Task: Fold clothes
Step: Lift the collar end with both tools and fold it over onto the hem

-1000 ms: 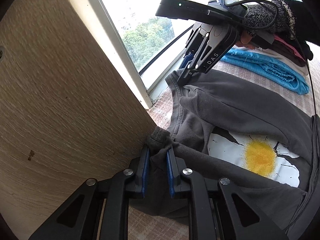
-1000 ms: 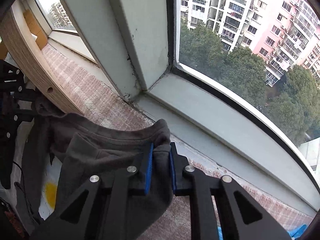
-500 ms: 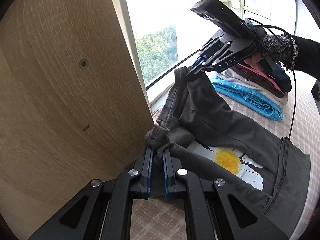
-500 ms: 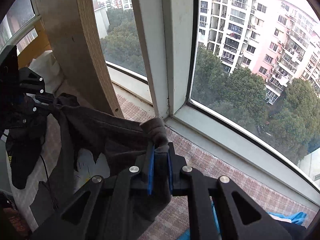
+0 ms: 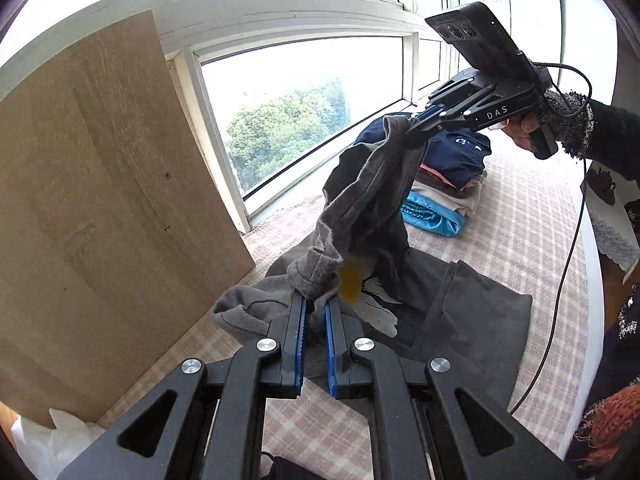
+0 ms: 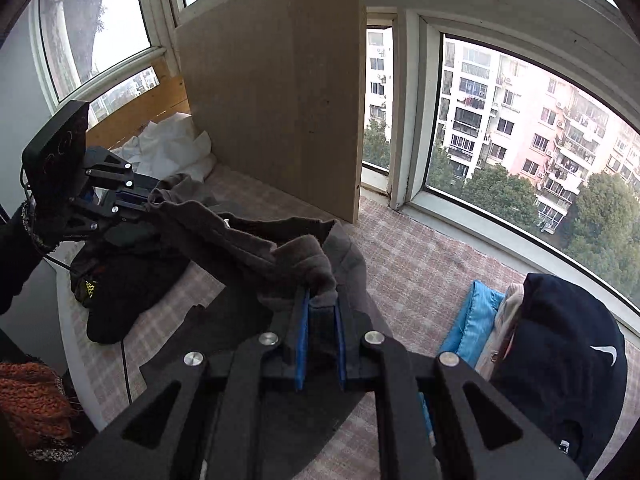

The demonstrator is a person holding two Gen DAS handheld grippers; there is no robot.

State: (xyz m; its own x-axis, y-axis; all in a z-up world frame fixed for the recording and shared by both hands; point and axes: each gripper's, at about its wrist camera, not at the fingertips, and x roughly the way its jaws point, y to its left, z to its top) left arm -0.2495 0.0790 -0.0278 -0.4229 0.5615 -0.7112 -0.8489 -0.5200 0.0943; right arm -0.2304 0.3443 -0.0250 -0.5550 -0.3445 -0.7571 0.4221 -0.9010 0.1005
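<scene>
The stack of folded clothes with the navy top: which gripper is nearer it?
Right. The right gripper hangs just before the stack of folded clothes; the left gripper is farther, near the wooden board.

A dark grey sweatshirt [image 5: 372, 200] with a white-and-yellow daisy print is held raised by two bunched edges, its lower part draped on the checked mat [image 5: 512, 216].

A home's bay window nook: checked mat [image 5: 520, 216], folded clothes pile [image 5: 444, 176], apartment blocks [image 6: 520, 120] outside.
</scene>
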